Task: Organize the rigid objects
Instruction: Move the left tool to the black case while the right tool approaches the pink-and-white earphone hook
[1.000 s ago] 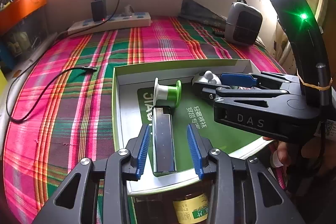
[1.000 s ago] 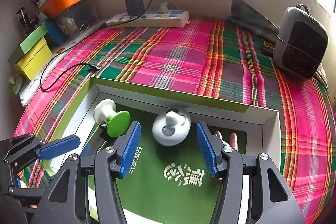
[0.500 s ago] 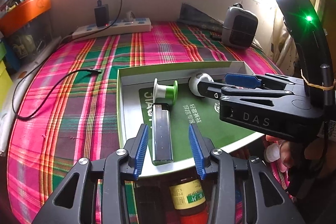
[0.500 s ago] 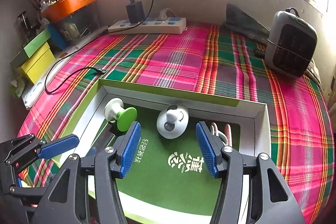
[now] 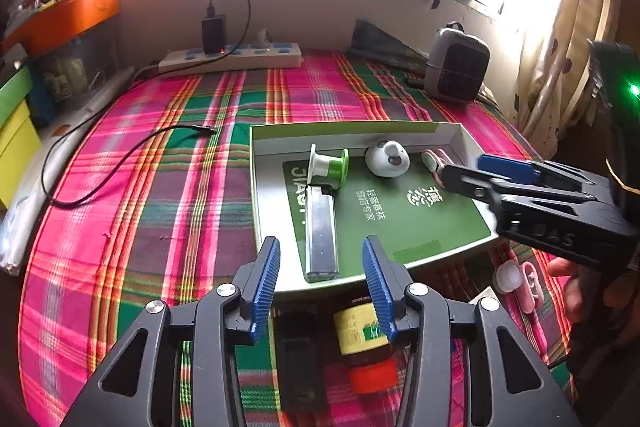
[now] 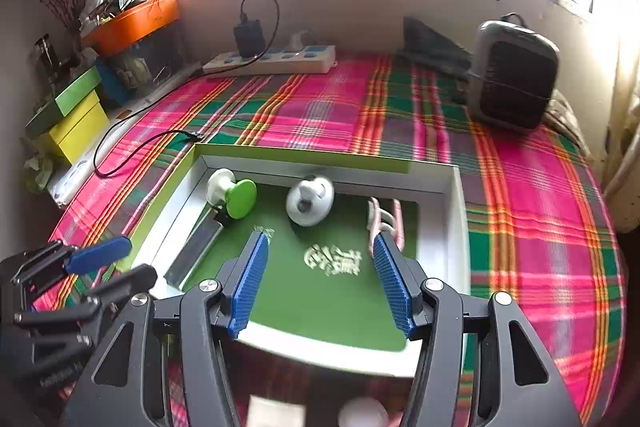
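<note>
step: we are picking next item for tray [image 5: 256, 187] | left gripper [image 5: 320, 283] opening, empty | right gripper [image 6: 320, 287] wide, empty | next: we are eyeing the jar [image 5: 362, 339] outside

The green floor of the open box [image 5: 420, 223] is showing white Chinese characters beside the round white piece [image 5: 387, 158], with "JIA" running along its left edge. The right gripper [image 5: 466, 171] is showing faint "DAS". The jar's yellow label [image 5: 358, 329] is blurring beyond reading.
</note>
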